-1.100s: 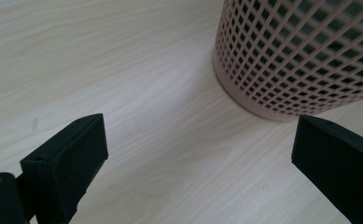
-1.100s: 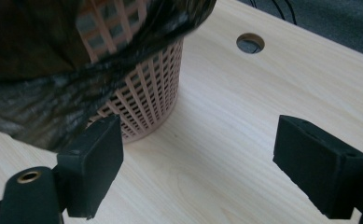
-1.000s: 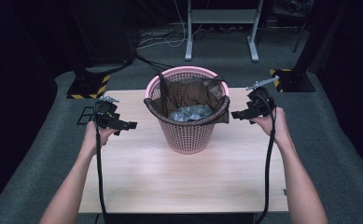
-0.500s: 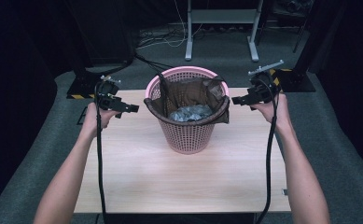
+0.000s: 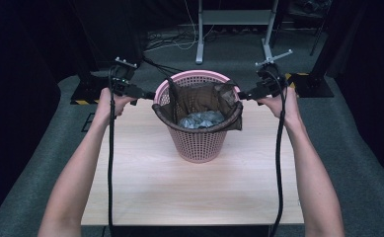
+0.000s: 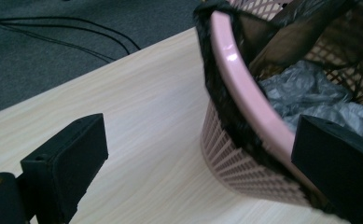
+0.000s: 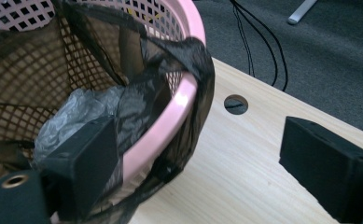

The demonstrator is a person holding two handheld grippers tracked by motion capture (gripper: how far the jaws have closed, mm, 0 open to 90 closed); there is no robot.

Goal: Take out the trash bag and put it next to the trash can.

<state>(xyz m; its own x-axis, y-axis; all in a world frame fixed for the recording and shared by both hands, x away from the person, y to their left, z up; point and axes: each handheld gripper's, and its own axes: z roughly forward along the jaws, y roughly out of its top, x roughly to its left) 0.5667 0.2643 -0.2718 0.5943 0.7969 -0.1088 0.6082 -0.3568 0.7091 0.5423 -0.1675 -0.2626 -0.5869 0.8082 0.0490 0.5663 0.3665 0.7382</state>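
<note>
My left gripper (image 5: pixel 147 94) sits left of centre in the high view, its jaws wide apart and holding nothing; in the left gripper view they straddle the near rim of the pink basket (image 6: pixel 244 154), one jaw outside over the table (image 6: pixel 137 140), the other over the inside. My right gripper (image 5: pixel 243 95) mirrors it right of centre, and its jaws have just been opening; they also stand wide, gripping nothing, with the rim and the folded-over edge of the black bin liner (image 7: pixel 193 70) between them but untouched. The basket stands upright in the upper middle of the high view on the pale wooden table, the liner draped over its rim, with crumpled grey plastic (image 5: pixel 202 119) lying in the bottom. I judge the step in hand to be taking hold of the liner's edge on both sides. To do it well, I would push each gripper in until the liner's folded hem lies squarely between the pads, close on film alone rather than on the rim, and move both hands evenly so the basket does not tip.
</note>
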